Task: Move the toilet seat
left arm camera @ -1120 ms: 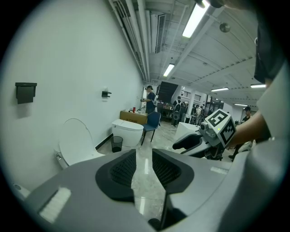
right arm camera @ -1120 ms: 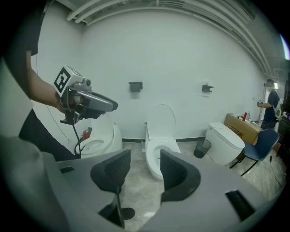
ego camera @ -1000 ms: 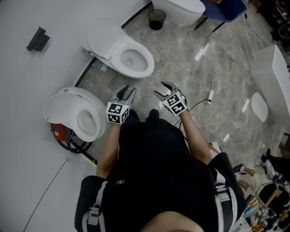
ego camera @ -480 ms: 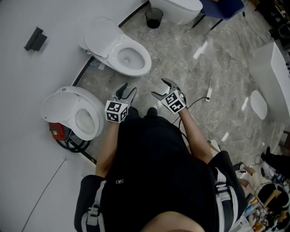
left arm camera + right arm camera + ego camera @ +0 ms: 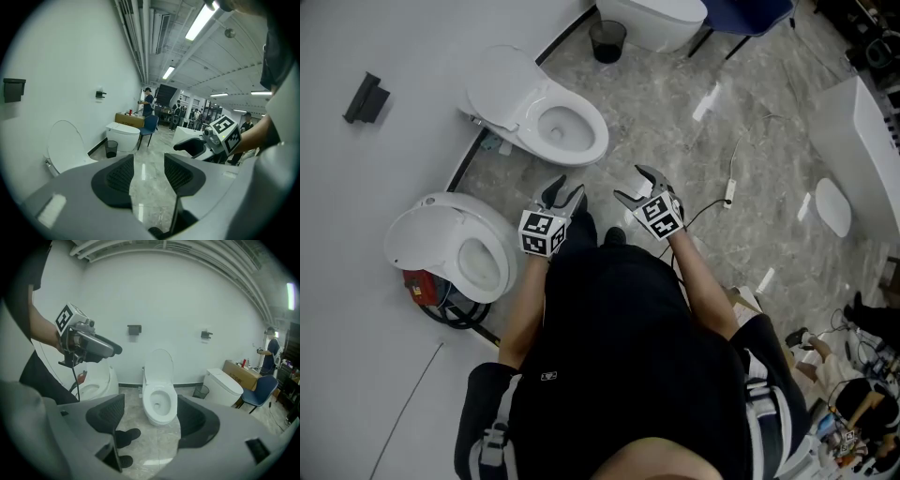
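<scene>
A white toilet (image 5: 553,127) stands by the wall ahead of me, its lid (image 5: 159,364) raised against the wall and its bowl (image 5: 161,405) open. Whether the seat ring is up or down I cannot tell. Both grippers hover over the marble floor short of it, touching nothing. My left gripper (image 5: 562,194) has its jaws apart with nothing between them, and the left gripper view (image 5: 149,171) shows only floor in the gap. My right gripper (image 5: 637,185) is open wide, and the bowl shows through its gap (image 5: 150,420).
A second toilet (image 5: 459,253) with a raised lid stands at my left, a red item (image 5: 419,284) and cables behind it. A third toilet (image 5: 654,17), a black bin (image 5: 607,40) and a blue chair (image 5: 741,14) stand farther on. A power strip (image 5: 729,194) lies right.
Both grippers' jaws have spread wider, the right one more. The hands have stayed at about the same spot in front of the toilet.
</scene>
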Demonstrator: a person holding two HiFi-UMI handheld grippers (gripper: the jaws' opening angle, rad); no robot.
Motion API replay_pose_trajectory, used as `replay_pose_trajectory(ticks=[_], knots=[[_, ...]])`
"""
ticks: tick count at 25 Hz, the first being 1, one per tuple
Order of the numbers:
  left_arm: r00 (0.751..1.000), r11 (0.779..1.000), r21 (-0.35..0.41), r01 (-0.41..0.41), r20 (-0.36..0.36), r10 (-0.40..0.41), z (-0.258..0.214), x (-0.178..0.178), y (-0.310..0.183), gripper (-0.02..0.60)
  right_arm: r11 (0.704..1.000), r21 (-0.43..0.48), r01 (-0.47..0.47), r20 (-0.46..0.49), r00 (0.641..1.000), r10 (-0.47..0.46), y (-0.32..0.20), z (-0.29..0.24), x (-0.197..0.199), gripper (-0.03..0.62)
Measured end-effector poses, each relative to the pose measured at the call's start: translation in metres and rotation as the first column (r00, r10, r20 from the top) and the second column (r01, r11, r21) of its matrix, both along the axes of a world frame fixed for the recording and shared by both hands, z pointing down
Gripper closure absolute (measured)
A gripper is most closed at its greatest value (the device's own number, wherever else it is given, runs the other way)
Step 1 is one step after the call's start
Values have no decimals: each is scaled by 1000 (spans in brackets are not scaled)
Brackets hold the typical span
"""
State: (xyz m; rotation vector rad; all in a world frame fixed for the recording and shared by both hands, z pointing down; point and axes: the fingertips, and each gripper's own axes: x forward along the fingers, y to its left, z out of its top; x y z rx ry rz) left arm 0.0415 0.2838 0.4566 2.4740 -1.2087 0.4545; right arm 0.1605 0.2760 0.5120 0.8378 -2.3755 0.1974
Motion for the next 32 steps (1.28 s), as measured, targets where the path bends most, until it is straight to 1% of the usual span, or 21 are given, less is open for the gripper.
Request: replay_pose_trajectory(ticks=[7, 13, 19, 21, 25, 32], knots=[[999, 999, -10, -32, -11, 32, 1, -7, -27, 379, 997, -13, -80, 8, 997, 80, -24, 0, 5, 243], [998, 998, -32, -59, -23, 58, 6, -20, -56, 380, 985, -34, -166, 61, 984, 168, -53, -5, 1, 256], [994, 993, -54, -107, -43, 104, 18, -40, -76, 385, 975, -56, -215, 43, 975, 218, -69, 5, -17, 261], [992, 991, -65, -120, -48, 117, 19, -39, -88, 386, 972, -66, -225, 41, 973, 228, -79, 6, -17, 263], [986, 983, -95, -159, -68, 153, 24, -38, -109, 388, 967, -81, -243, 41, 968, 247, -99, 6, -23, 267], [967, 960, -127, -250, -89, 240, 36, -46, -135, 393, 946, -92, -312, 37, 948, 316, -129, 10, -37, 267]])
